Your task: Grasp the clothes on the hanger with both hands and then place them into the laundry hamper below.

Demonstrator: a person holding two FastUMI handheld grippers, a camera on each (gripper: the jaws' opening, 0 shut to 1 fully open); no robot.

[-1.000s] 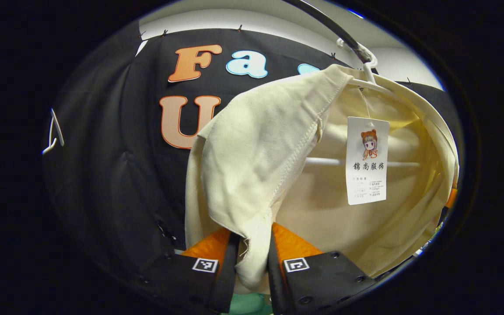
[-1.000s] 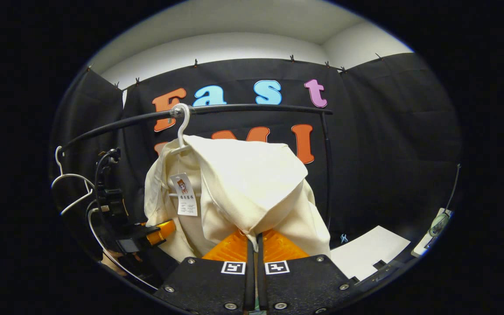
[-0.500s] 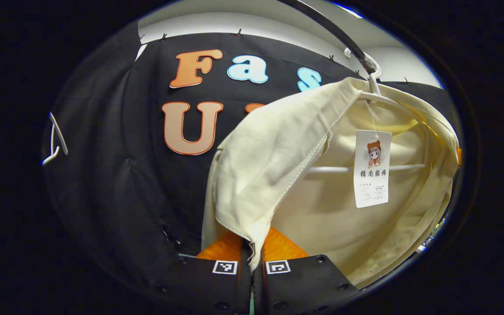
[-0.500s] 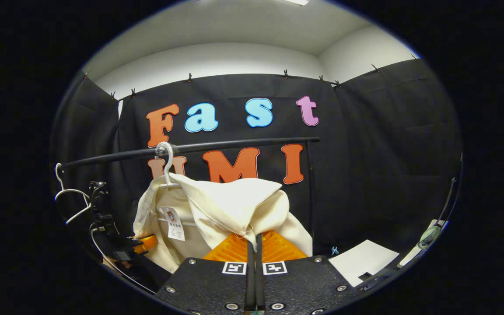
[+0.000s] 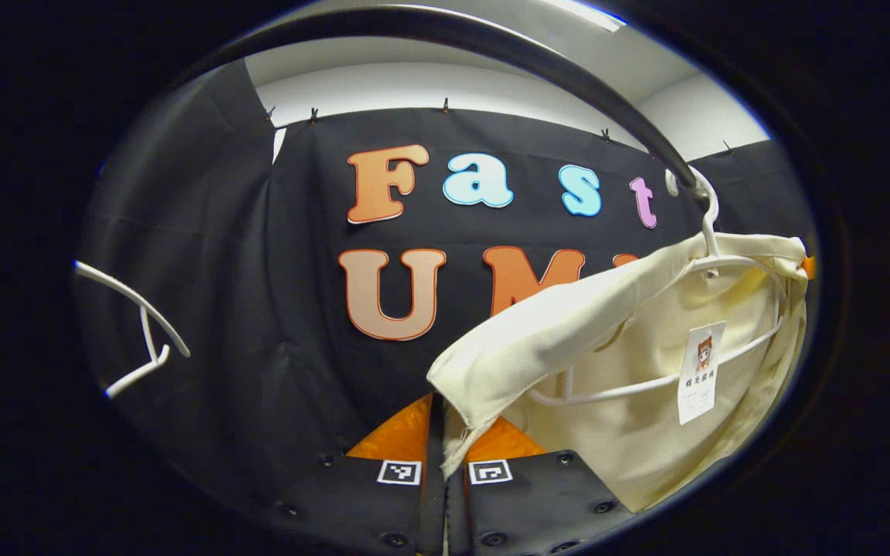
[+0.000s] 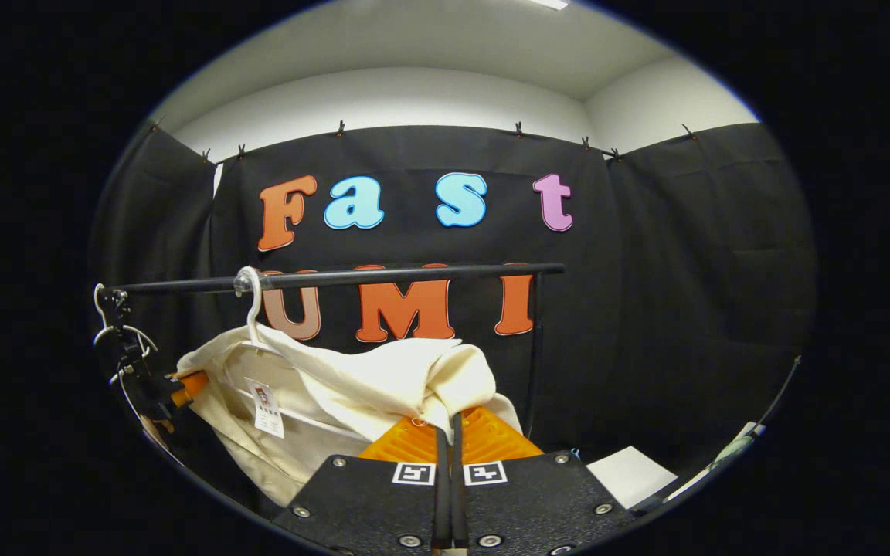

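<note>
The cream cloth garment (image 5: 646,363) hangs on a white plastic hanger (image 5: 711,262) whose hook sits over the black metal clothes rail (image 6: 383,276). In the left gripper view the left hand-held gripper (image 5: 445,455) has its two fingers drawn together on a pulled-out edge of the cream cloth, which stretches from the hanger's shoulder down to the pinch. A white paper tag (image 5: 700,373) dangles inside the garment beside the hanger's lower bar; its print is too small to make out. The garment's right side is cut off by the edge of that view.

In the right gripper view the right hand-held gripper (image 6: 449,444) is likewise closed on a bunched fold of the same garment (image 6: 368,386), near the rail's right post. Farther left, the other gripper shows as a small dark shape, partly hidden by the cloth. A second, bare white hanger (image 5: 136,332) hangs at the rail's left end. A pale sheet (image 6: 630,475) lies low on the right, half cut off.
</note>
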